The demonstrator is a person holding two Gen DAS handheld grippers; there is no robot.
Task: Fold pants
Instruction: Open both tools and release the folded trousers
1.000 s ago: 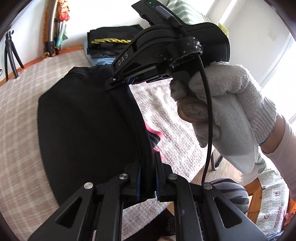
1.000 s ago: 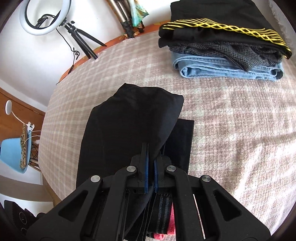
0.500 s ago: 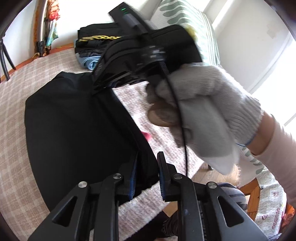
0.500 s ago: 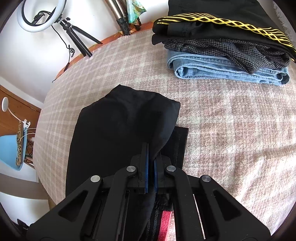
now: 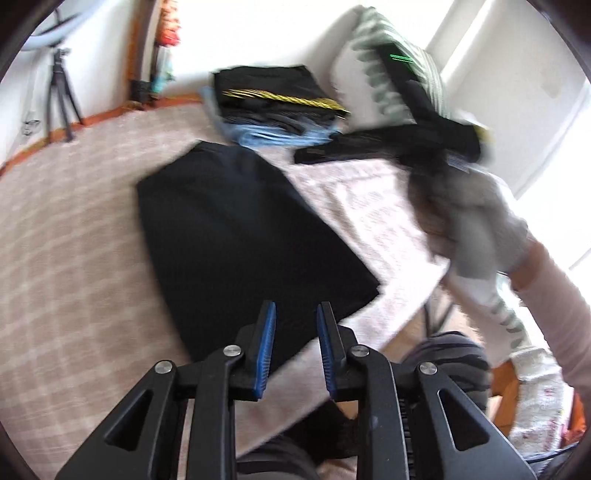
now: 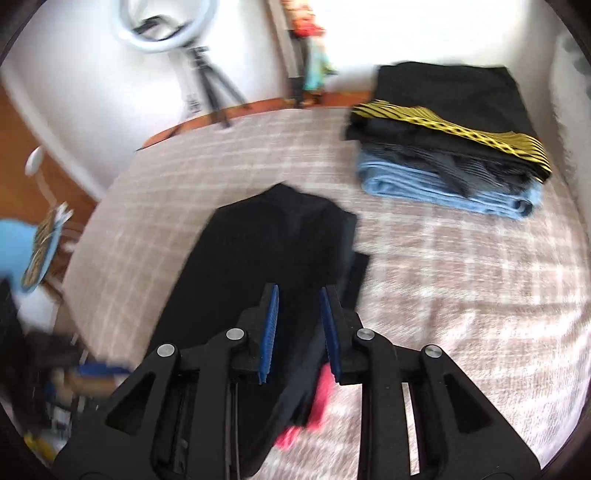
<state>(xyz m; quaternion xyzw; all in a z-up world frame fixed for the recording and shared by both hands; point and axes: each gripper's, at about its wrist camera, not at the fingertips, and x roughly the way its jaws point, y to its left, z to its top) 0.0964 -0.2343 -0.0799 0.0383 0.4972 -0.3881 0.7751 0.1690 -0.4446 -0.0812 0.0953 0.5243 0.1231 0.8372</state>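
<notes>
Bed cover: a pink checked spread fills the surface under both of your grippers and carries everything else.
Black pants: they lie folded flat on the spread, directly ahead of your left gripper and well inside the bed's near edge; in the right wrist view their top layer bunches up over a lower layer, and the blur hides the fold lines.
Folded stack: a black garment with a yellow band sits on a dark grey one, over blue denim at the bottom; the pile stands at the far right of the spread, apart from the pants.
Pillow: green-striped, propped behind the stack by the wall.
Right gripper: your gloved hand carries it in the air above the spread; its jaws are opening, blue pads apart, with nothing pressed between them.
Left gripper: above the near edge of the pants, jaws opening, the cloth seen through the gap but not pinched.
Ring light: on a tripod by the far wall, clear of the bed.
Pink cloth: a small patch shows from under the near end of the pants.
</notes>
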